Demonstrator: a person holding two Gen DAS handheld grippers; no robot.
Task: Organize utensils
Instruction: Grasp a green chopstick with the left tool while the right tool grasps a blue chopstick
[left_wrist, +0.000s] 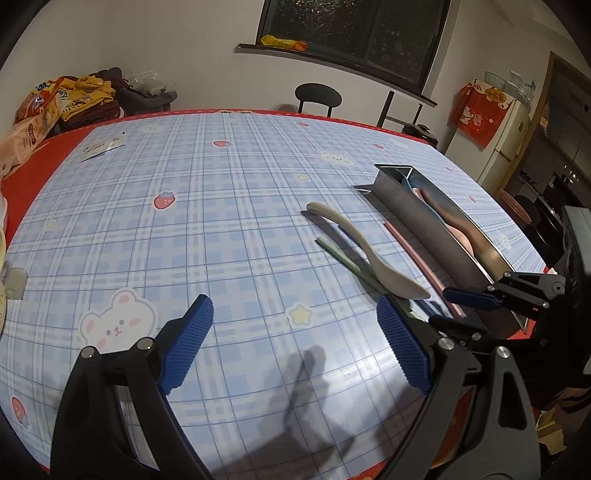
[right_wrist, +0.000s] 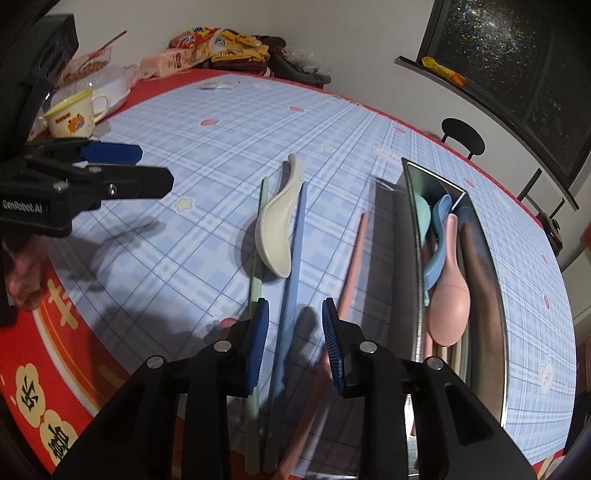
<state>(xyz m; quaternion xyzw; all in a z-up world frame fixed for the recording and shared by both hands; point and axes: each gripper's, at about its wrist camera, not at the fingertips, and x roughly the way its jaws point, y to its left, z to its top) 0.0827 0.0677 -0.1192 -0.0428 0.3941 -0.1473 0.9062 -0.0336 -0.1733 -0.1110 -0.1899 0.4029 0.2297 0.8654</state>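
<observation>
A cream spoon (right_wrist: 275, 229) lies on the plaid tablecloth across a green chopstick (right_wrist: 255, 288) and beside a blue chopstick (right_wrist: 291, 266); it also shows in the left wrist view (left_wrist: 369, 251). A pink chopstick (right_wrist: 352, 258) lies next to a steel tray (right_wrist: 413, 236). The tray holds a pink spoon (right_wrist: 448, 295), a blue spoon (right_wrist: 436, 243) and a green spoon (right_wrist: 424, 214). My right gripper (right_wrist: 295, 343) is open, low over the blue chopstick's near end. My left gripper (left_wrist: 295, 343) is open and empty over bare cloth, left of the utensils.
A yellow-rimmed mug (right_wrist: 72, 114) and a white bowl (right_wrist: 110, 85) stand at the table's far left. Snack bags and clothes (right_wrist: 221, 44) are piled at the back corner. A black chair (left_wrist: 317, 98) stands behind the table. A fridge (left_wrist: 506, 144) is at the right.
</observation>
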